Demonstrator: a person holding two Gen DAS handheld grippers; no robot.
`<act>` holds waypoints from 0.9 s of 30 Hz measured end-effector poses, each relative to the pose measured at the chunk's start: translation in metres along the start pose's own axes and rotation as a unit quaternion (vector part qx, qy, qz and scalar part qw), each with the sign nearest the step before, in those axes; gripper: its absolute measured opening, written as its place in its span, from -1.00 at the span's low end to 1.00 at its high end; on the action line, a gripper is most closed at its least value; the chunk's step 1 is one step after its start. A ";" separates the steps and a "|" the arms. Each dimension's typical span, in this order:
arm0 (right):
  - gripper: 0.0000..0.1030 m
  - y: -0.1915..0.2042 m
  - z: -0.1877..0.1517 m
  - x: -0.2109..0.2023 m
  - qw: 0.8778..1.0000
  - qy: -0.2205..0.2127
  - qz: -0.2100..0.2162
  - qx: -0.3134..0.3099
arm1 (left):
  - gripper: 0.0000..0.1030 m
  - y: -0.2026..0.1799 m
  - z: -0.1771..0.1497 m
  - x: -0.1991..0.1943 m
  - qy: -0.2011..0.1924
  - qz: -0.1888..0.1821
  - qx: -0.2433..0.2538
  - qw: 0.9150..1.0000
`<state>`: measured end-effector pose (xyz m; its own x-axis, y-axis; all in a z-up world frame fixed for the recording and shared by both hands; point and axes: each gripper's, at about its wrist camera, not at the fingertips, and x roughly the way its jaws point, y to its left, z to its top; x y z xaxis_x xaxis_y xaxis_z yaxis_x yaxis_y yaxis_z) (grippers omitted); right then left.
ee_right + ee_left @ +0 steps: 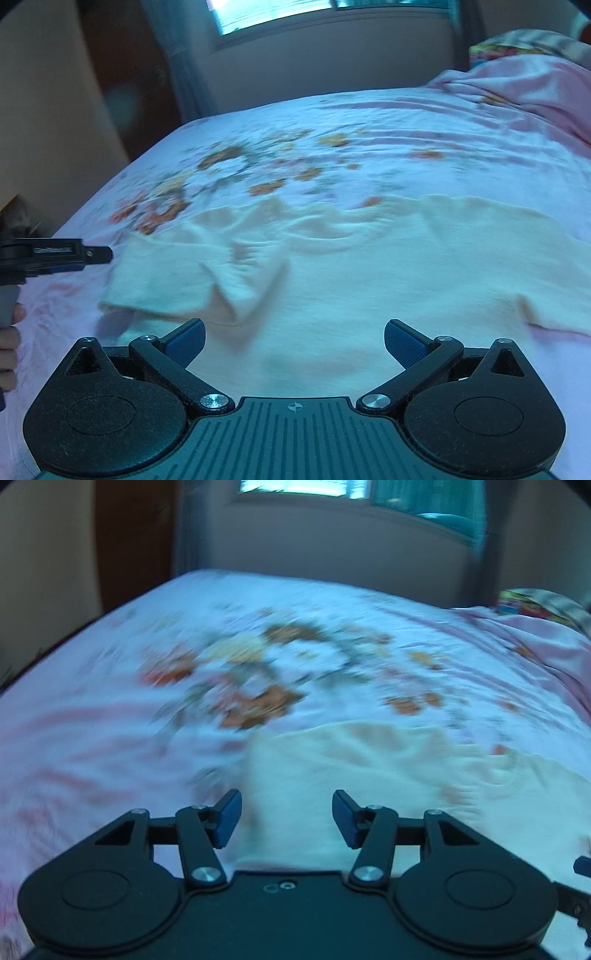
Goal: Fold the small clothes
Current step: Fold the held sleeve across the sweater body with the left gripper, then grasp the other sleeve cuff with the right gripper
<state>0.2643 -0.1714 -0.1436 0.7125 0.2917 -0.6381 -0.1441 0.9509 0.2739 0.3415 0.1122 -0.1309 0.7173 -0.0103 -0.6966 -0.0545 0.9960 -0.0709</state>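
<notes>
No brand or label can be read anywhere: pale lettering runs along the side of the left gripper (99, 254) where it enters the far-left edge of the right wrist view, but blur smears it beyond reading. Fingers of the person's hand (9, 343) show just below it, cut off by the frame. In its own view the left gripper (286, 818) has its blue pads spread apart with nothing between them, over the near left edge of the cream garment (369, 775).

That cream garment (332, 273) lies spread on the floral bedsheet (332, 147), near the cameras, with one sleeve-like part folded over at its left; motion blur hides its seams and exact shape. The sheet's orange and brown print is smeared too.

The right gripper (293, 343) is also spread wide, holding nothing, just above the garment's near middle. At far right, a bunched pink blanket (535, 88) and a colourful pillow (517, 44) are partly cut off.
</notes>
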 end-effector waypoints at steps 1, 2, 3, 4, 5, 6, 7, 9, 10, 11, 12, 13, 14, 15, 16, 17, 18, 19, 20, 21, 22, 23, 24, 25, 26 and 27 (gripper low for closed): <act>0.99 0.009 0.001 0.008 1.000 0.002 0.000 -0.014 | 0.00 0.007 -0.002 0.004 0.004 0.005 -0.008 1.000; 0.99 0.017 0.001 0.016 1.000 0.002 0.000 -0.028 | 0.00 0.010 -0.005 0.009 0.012 0.010 -0.008 1.000; 0.94 0.024 0.002 0.024 0.999 -0.001 0.003 -0.041 | 0.00 0.013 -0.007 0.015 0.021 0.011 -0.006 1.000; 0.57 0.032 0.003 0.032 0.999 -0.003 0.003 -0.054 | 0.00 0.015 -0.011 0.020 0.027 0.012 -0.009 1.000; 0.36 0.038 0.005 0.042 0.998 0.002 0.002 -0.064 | 0.00 0.018 -0.013 0.024 0.035 0.012 -0.015 0.999; 0.24 0.042 0.007 0.053 0.998 0.009 -0.003 -0.067 | -0.02 0.021 -0.015 0.027 0.040 0.010 -0.024 0.999; 0.24 0.046 0.009 0.063 0.998 0.012 -0.011 -0.069 | -0.02 0.025 -0.016 0.027 0.040 0.005 -0.034 0.999; 0.24 0.049 0.014 0.080 0.997 0.013 -0.030 -0.076 | -0.02 0.029 -0.016 0.026 0.036 0.000 -0.046 0.998; 0.24 0.052 0.016 0.087 0.996 0.012 -0.033 -0.083 | -0.01 0.030 -0.015 0.025 0.033 0.001 -0.045 0.998; 0.24 0.055 0.018 0.094 0.995 0.016 -0.037 -0.092 | 0.01 0.030 -0.015 0.024 0.029 0.003 -0.042 0.999; 0.24 0.057 0.020 0.100 0.995 0.019 -0.035 -0.095 | 0.01 0.029 -0.015 0.024 0.028 0.003 -0.040 0.999; 0.14 0.057 0.021 0.105 0.995 0.020 -0.033 -0.093 | 0.01 0.028 -0.014 0.025 0.028 0.004 -0.037 0.999; -0.11 0.055 0.022 0.106 0.996 0.021 -0.033 -0.086 | 0.01 0.027 -0.014 0.025 0.029 0.006 -0.034 0.999; -0.67 0.050 0.024 0.104 0.997 0.018 -0.033 -0.074 | 0.01 0.026 -0.014 0.026 0.028 0.007 -0.034 0.999; -0.77 0.042 0.026 0.098 0.998 0.011 -0.033 -0.055 | 0.01 0.025 -0.014 0.025 0.026 0.005 -0.034 0.999; -0.77 0.033 0.028 0.089 0.999 0.000 -0.033 -0.035 | 0.01 0.024 -0.014 0.024 0.024 0.002 -0.034 0.999; -0.80 0.023 0.028 0.082 0.999 -0.007 -0.036 -0.019 | 0.01 0.021 -0.014 0.023 0.022 -0.001 -0.032 0.999; -0.82 0.013 0.028 0.074 0.999 -0.013 -0.038 -0.006 | 0.01 0.018 -0.013 0.022 0.019 -0.004 -0.028 0.999; -0.83 0.003 0.028 0.063 0.999 -0.019 -0.043 0.009 | 0.01 0.013 -0.013 0.021 0.018 -0.007 -0.023 1.000; -0.84 -0.007 0.027 0.053 0.998 -0.027 -0.048 0.023 | 0.01 0.009 -0.013 0.020 0.015 -0.009 -0.019 1.000; -0.84 -0.018 0.025 0.043 0.998 -0.032 -0.049 0.037 | 0.01 0.004 -0.013 0.018 0.013 -0.012 -0.016 1.000; -0.84 -0.027 0.023 0.033 0.997 -0.034 -0.049 0.051 | 0.01 -0.001 -0.013 0.018 0.012 -0.015 -0.011 1.000; -0.84 -0.036 0.019 0.023 0.996 -0.035 -0.051 0.065 | 0.01 -0.006 -0.013 0.017 0.011 -0.018 -0.008 1.000; -0.84 -0.044 0.015 0.014 0.995 -0.035 -0.053 0.078 | 0.02 -0.011 -0.013 0.018 0.012 -0.023 -0.004 1.000; -0.84 -0.051 0.010 0.005 0.994 -0.036 -0.058 0.089 | 0.02 -0.016 -0.014 0.019 0.015 -0.028 -0.001 0.999; -0.84 -0.058 0.005 -0.001 0.992 -0.038 -0.067 0.096 | 0.02 -0.022 -0.015 0.021 0.019 -0.031 0.002 0.999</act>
<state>0.2753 -0.2268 -0.1556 0.7677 0.1478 -0.6236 0.0845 0.9412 0.3272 0.3472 0.0888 -0.1551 0.6922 -0.0757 -0.7178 -0.0075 0.9937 -0.1120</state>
